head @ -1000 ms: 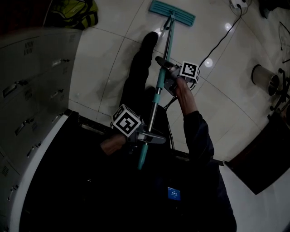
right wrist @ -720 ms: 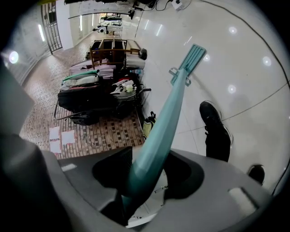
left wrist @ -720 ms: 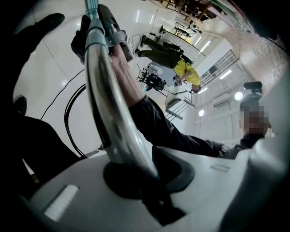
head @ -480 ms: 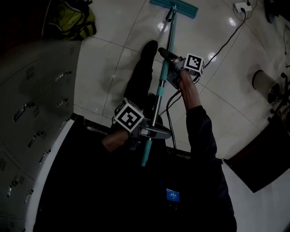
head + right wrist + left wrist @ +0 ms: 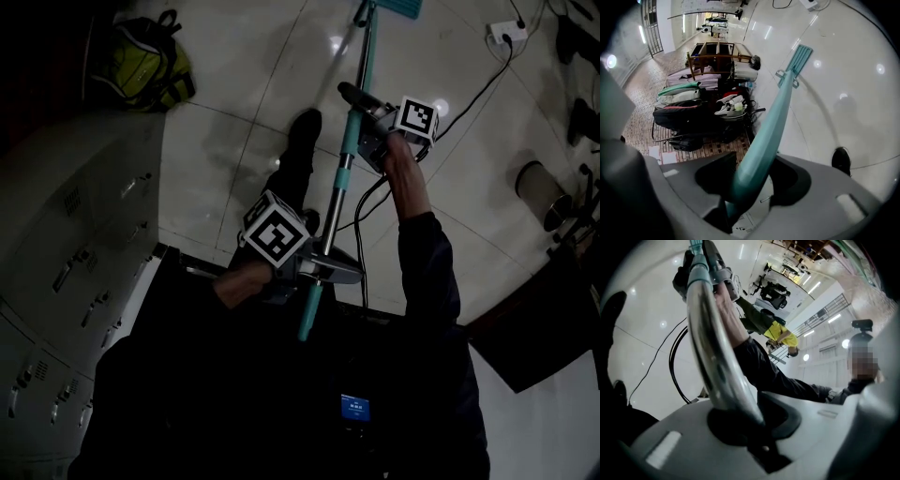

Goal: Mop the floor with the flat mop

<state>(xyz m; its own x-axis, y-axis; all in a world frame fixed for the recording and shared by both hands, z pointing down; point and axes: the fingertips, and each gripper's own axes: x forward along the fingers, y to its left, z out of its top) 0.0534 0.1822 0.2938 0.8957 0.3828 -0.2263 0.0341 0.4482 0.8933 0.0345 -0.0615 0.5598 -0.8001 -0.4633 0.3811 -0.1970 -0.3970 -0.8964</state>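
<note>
- The left gripper (image 5: 750, 425) was seen with its jaws pinched on the chrome section of the mop handle (image 5: 715, 357). The tube was seated in the dark notch between them.
- The right gripper (image 5: 740, 197) was seen with its jaws clamped on the teal section of the same handle, farther along toward the mop head (image 5: 802, 55).
- In the head view, the left gripper was placed low on the handle, just above the teal end grip. The right gripper was placed higher in the picture, well apart from the left one.
- The handle was held at a slant, running away from the person and forward.
- The mop head was laid flat on the white tiled floor (image 5: 848, 89), at the far end of the handle. In the head view it was cut off by the top edge of the picture.
- A dark shoe (image 5: 305, 127) was set on the floor just left of the handle, between the two grippers.
- A black cable (image 5: 473, 89) was run over the tiles from a white power strip (image 5: 507, 34) toward the person.
- A grey drawer cabinet (image 5: 84, 216) was located at the left, with a yellow-green bag (image 5: 150, 66) on the floor beyond it.
- A metal bin (image 5: 539, 187) was located at the right.
</note>
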